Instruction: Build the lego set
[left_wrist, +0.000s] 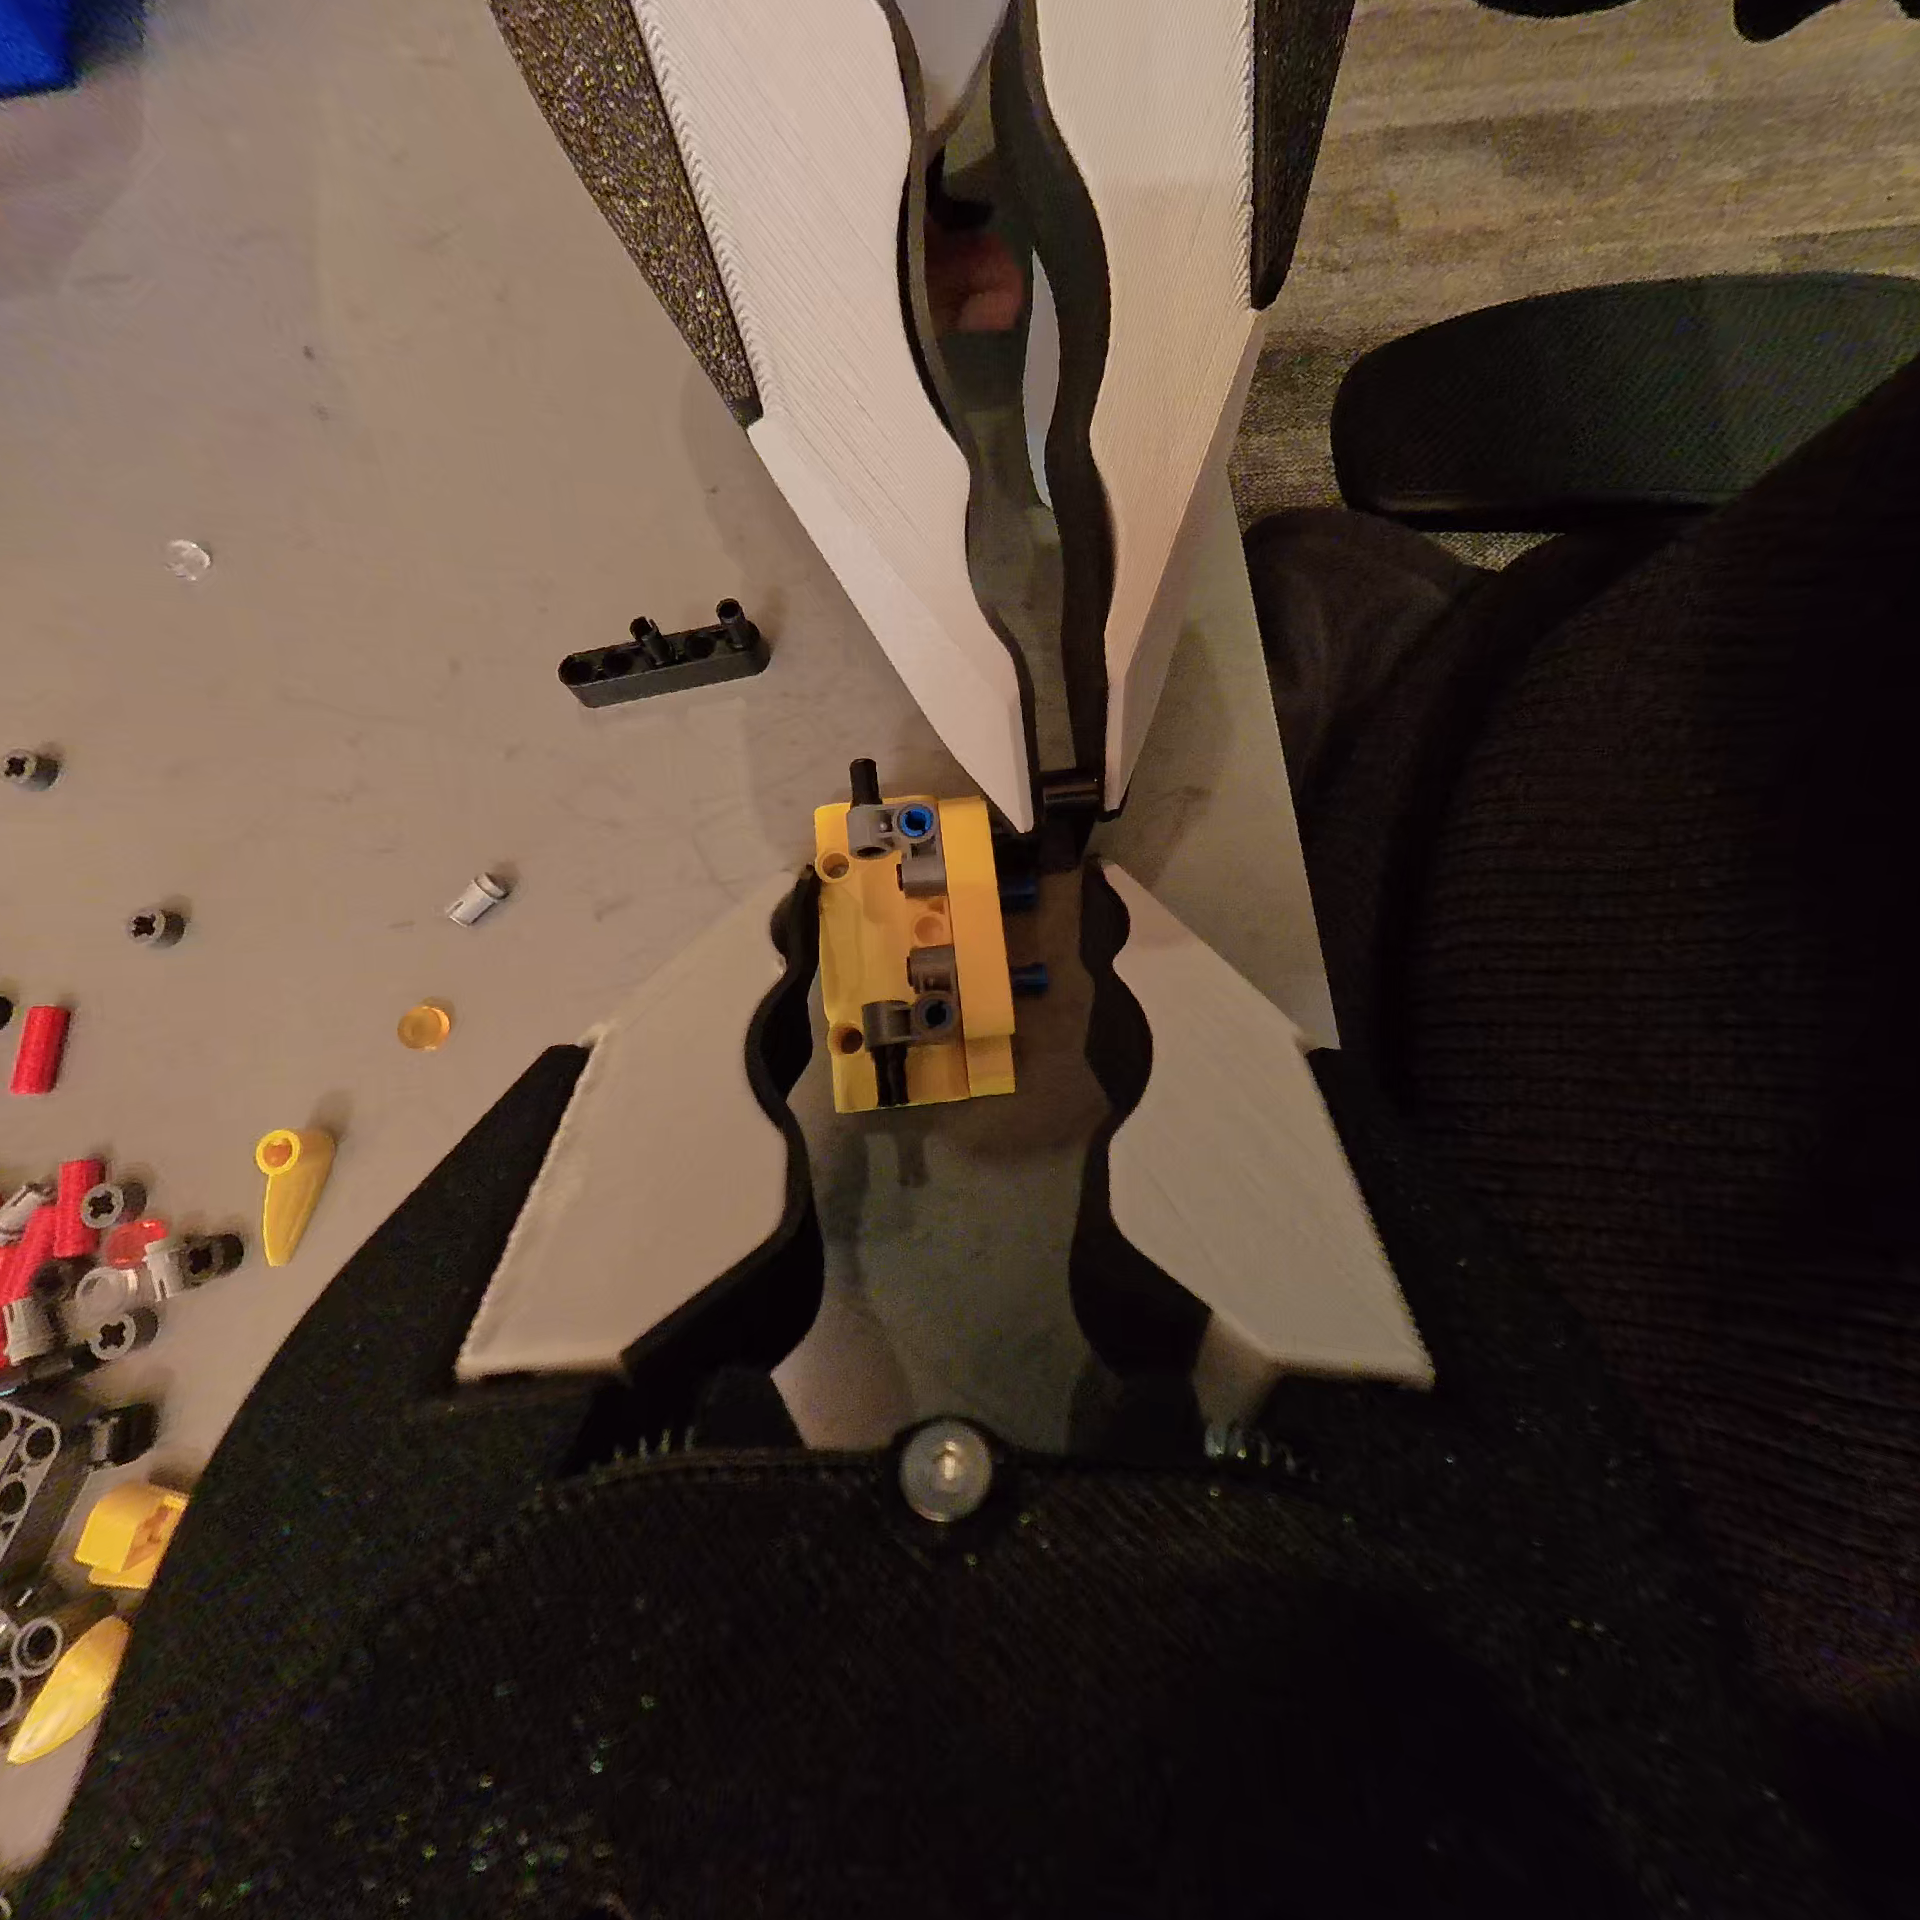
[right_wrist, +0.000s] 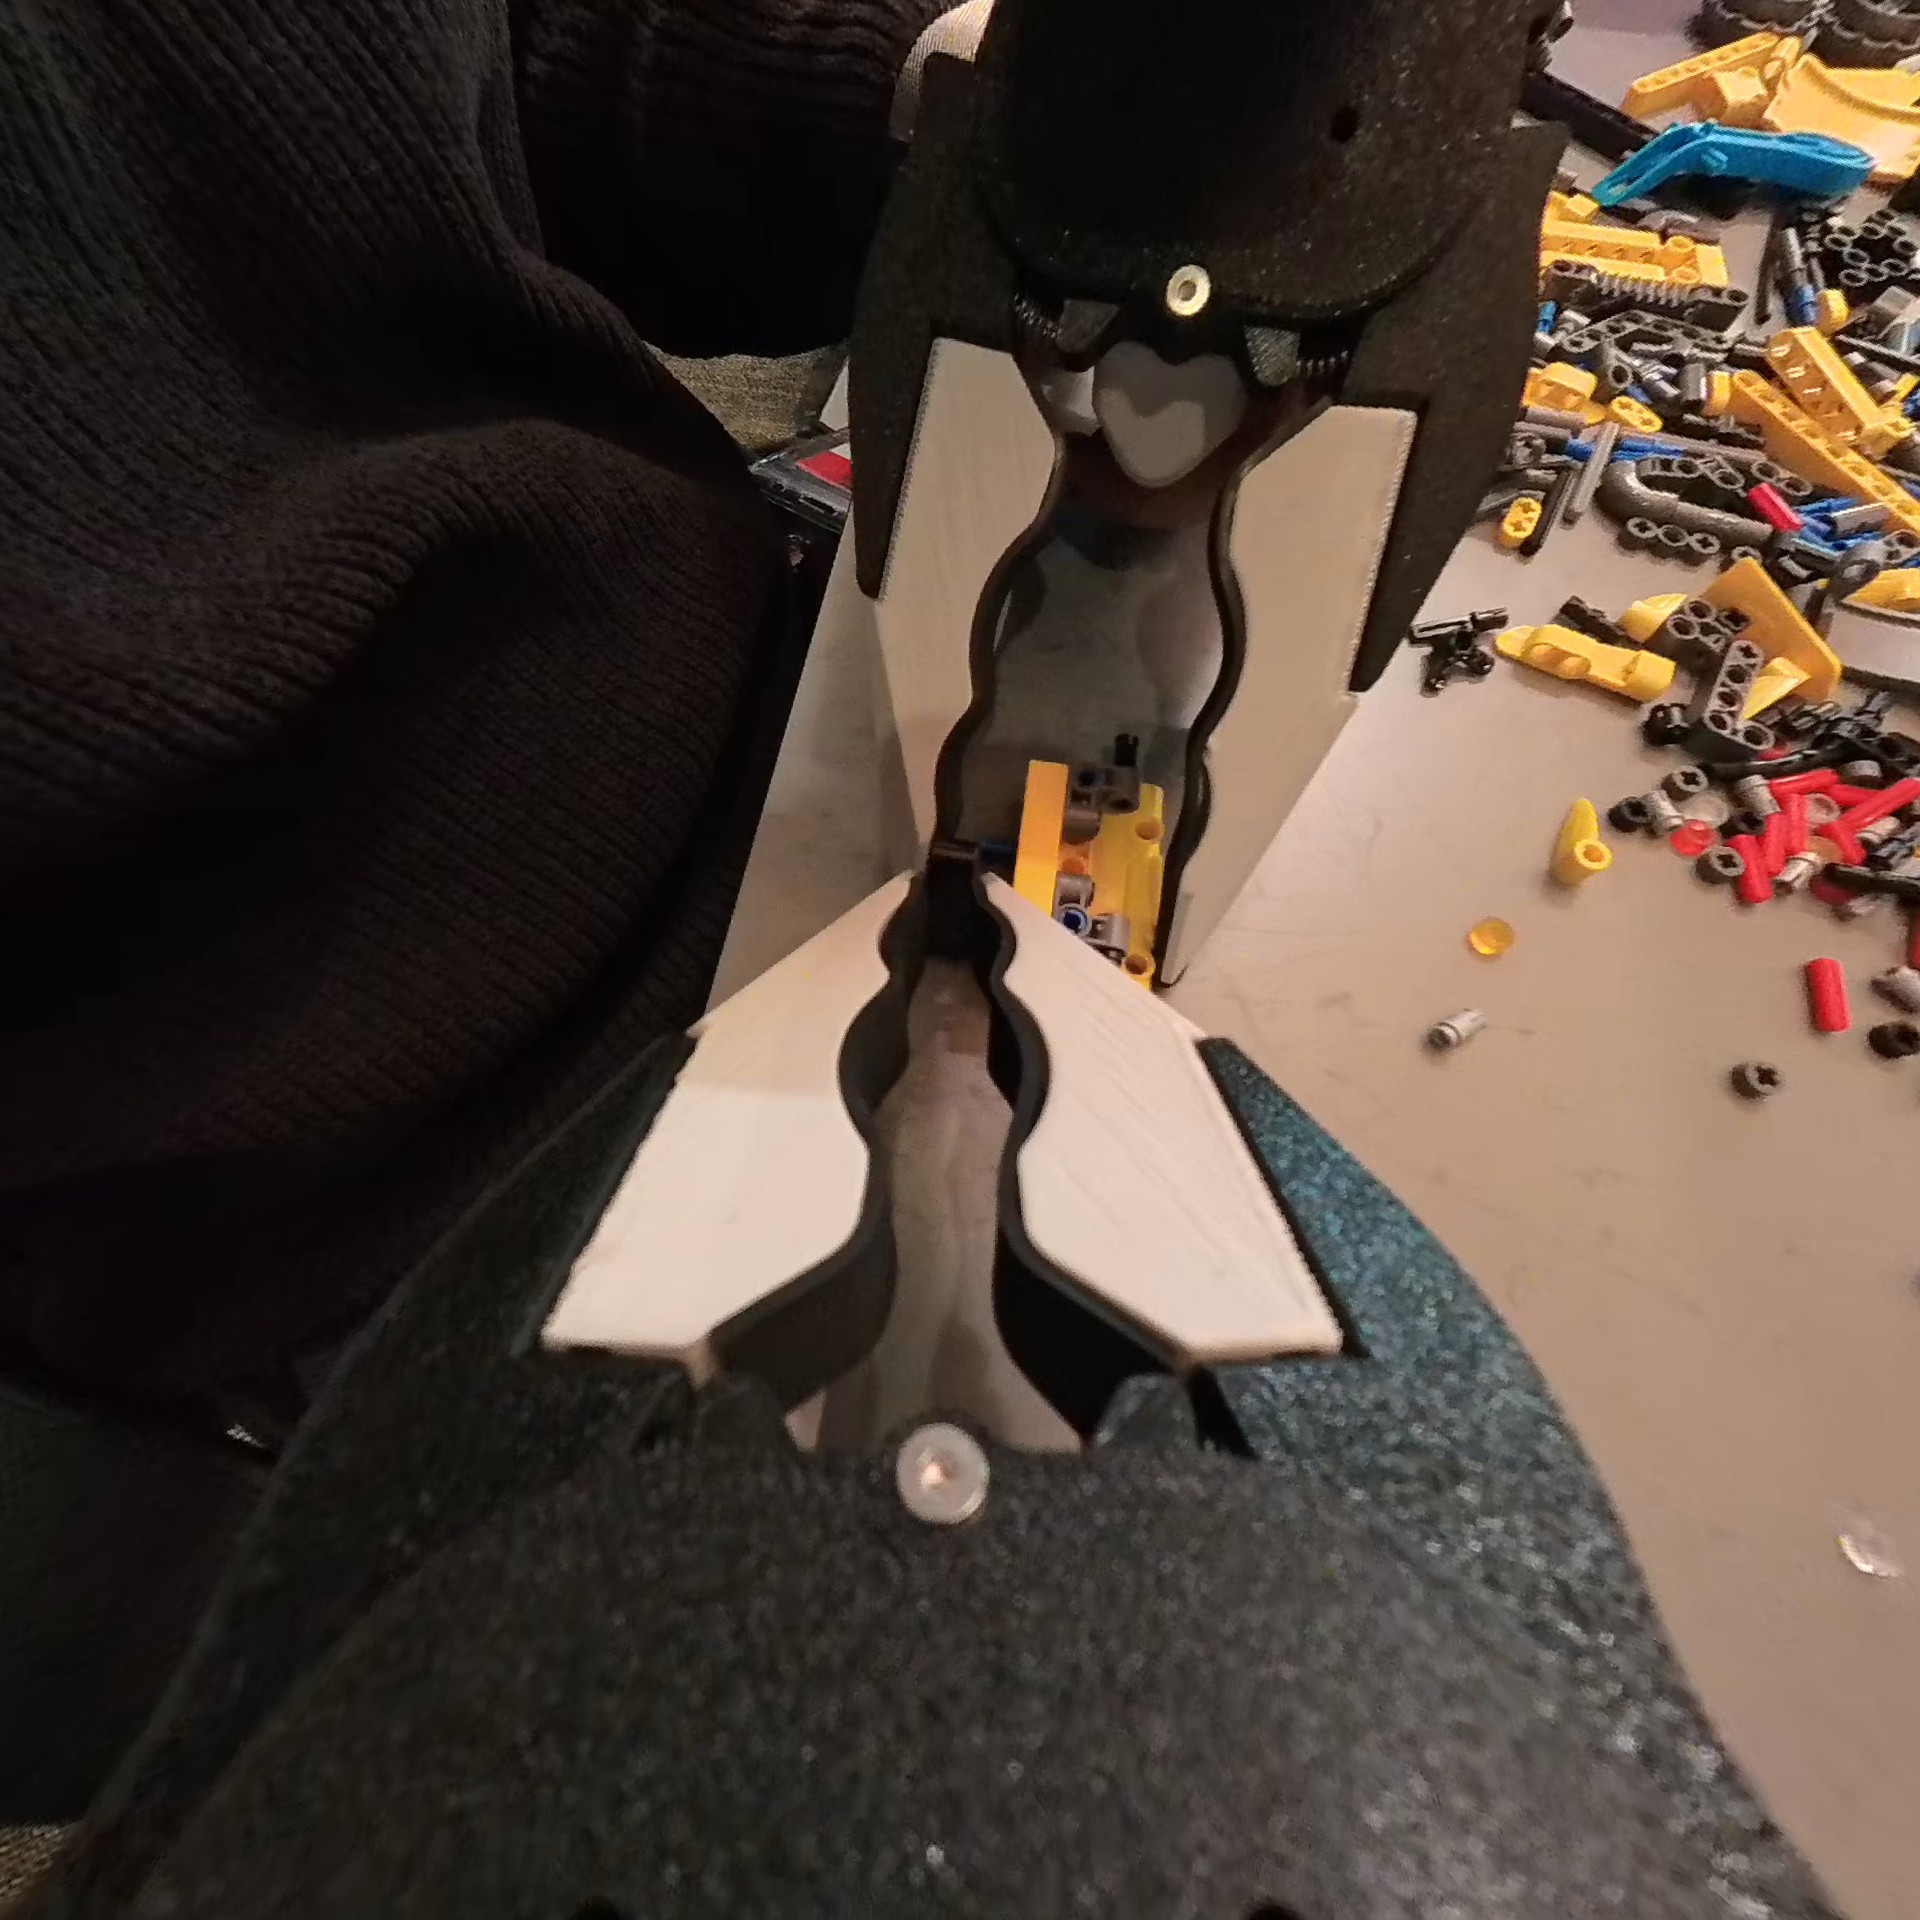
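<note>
The left gripper (left_wrist: 940, 971) holds a yellow block (left_wrist: 914, 956) at centre frame, jaws partly apart. The right gripper (right_wrist: 951, 883) pinches a small black pin (left_wrist: 1070, 787) beside the block, jaws narrow. The pin could slip from the tips, or the block could twist loose.

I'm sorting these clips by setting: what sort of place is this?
Probably an office or hobby workspace: a grey table strewn with toy building parts, a black mesh chair, carpeted floor.

Bare table (left_wrist: 364, 364) left of yellow assembly (left_wrist: 914, 966) w/ only black beam (left_wrist: 665, 655) on it; loose-parts pile (right_wrist: 1714, 343) crowds far side, dark sweater (right_wrist: 364, 623) blocks near edge
</note>
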